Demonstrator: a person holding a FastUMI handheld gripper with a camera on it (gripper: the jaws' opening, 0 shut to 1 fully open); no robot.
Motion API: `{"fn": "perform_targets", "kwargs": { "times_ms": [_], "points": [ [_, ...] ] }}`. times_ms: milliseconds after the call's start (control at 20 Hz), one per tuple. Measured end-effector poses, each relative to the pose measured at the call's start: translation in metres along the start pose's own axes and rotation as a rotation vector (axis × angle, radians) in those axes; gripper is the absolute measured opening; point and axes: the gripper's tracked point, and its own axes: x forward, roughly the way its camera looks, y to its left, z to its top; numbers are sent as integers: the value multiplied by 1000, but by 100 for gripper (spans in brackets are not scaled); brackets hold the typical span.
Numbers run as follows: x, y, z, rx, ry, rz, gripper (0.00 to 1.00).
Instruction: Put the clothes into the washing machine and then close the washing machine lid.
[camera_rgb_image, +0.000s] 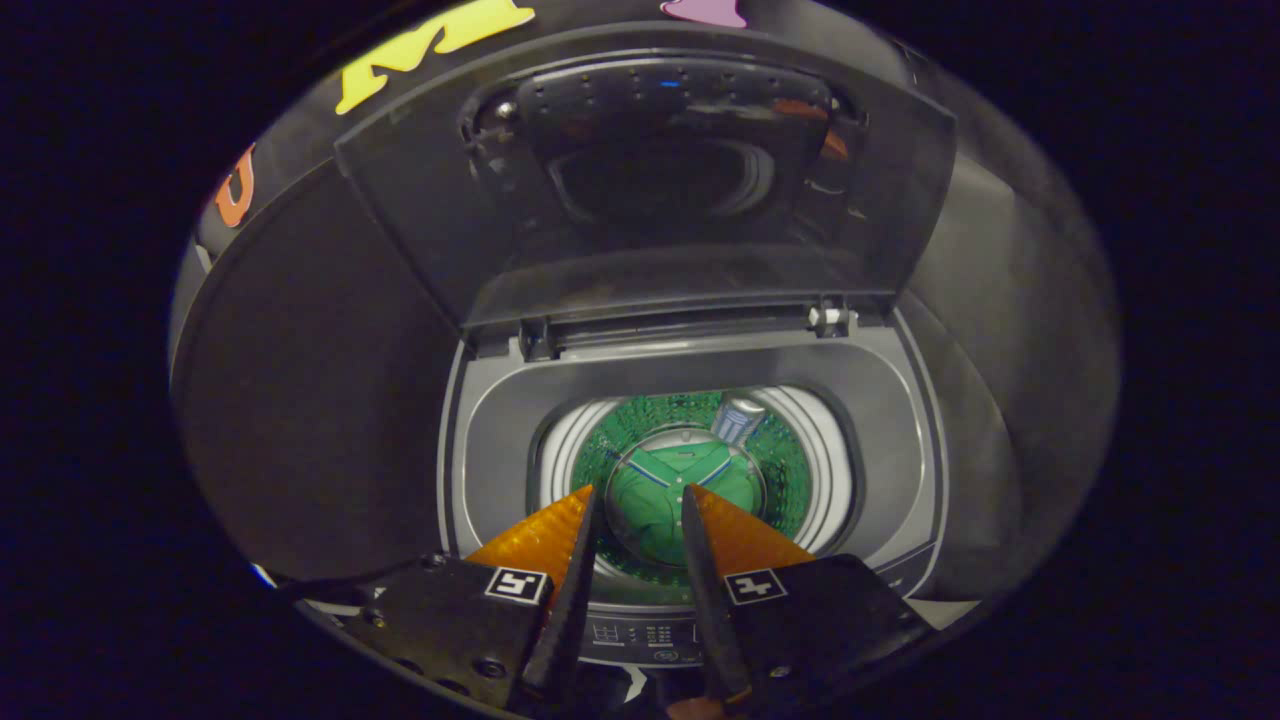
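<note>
With the green shirt already down in the drum just beyond the fingertips, the gripper, empty and narrowly parted, should rise to the raised lid well ahead, catch its top edge and pull it down evenly.

tool fingers hide garment's near edge | control panel unreadable
</note>
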Motion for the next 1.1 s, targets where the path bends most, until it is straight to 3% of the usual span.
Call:
{"fn": "perform_targets", "kwargs": {
  "times_ms": [350, 750, 950, 1100],
  "points": [
    [-72, -1, 59, -142, -204, -63, 51],
    [-121, 3, 107, -167, -273, -92, 52],
    [-128, 15, 126, -183, -267, -48, 79],
    [-138, 14, 160, -194, -329, -58, 82]
  ]
}}
